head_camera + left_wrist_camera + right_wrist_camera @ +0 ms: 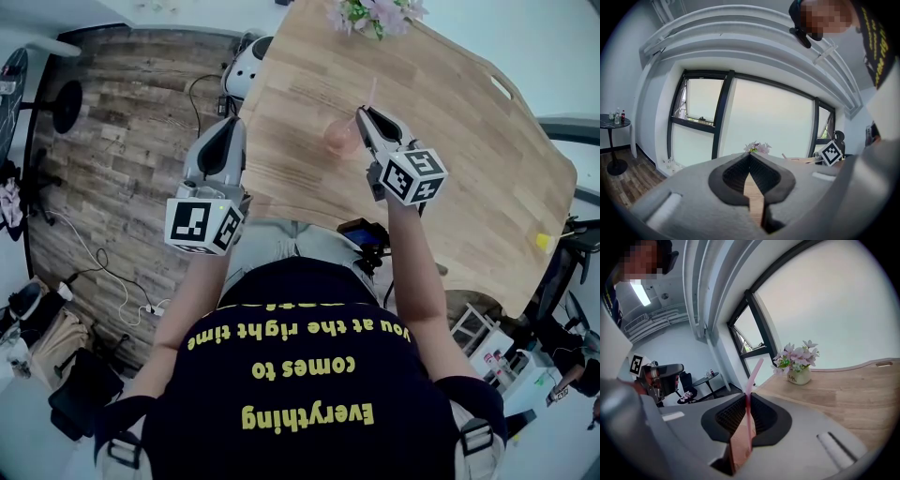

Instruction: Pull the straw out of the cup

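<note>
Pink straw (753,373) pinched in right tool (748,396), above cup (740,444).

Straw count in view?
1. The pink straw stands in the pink cup on the table, pinched by the right gripper. No other shows; part of the table is out of view.

Office-type rm: lg windows (754,122), desk chair (670,375), wood floor (122,112).

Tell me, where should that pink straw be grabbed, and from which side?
Probably the bare shaft of the straw just above the cup, approached from the person's side, as the right gripper does. It is thin and stands nearly upright, so jaws closing across it can draw it upward.
</note>
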The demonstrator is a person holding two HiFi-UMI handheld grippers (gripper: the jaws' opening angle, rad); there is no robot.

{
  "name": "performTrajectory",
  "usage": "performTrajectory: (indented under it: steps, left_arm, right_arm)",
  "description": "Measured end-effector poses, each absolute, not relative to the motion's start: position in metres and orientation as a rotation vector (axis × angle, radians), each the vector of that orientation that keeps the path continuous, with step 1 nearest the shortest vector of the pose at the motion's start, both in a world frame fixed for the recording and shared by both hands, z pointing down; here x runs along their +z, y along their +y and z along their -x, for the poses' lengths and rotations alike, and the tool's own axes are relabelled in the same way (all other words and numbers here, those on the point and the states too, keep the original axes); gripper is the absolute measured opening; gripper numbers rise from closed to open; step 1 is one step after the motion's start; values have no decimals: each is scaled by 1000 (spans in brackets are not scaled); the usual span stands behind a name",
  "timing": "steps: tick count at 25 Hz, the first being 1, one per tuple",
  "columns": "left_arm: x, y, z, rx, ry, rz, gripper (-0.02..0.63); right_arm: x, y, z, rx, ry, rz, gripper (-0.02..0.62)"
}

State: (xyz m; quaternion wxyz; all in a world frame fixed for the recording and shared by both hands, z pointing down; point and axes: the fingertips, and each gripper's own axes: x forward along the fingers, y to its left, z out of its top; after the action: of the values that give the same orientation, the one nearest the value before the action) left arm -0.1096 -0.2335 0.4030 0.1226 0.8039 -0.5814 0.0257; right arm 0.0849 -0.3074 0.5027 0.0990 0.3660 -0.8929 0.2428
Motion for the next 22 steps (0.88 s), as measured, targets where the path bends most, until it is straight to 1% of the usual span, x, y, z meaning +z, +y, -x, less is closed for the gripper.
performTrajectory:
  steps: [11,22]
  left_arm:
    - [400,-235,106,58,-1669,-2375,0]
    - [390,-238,98,26,-1637,-2421,0]
  right_arm:
    - [454,-302,-88,606,-2729,-1115,38]
    - [386,-290,-99,464,-2844,-1209,38]
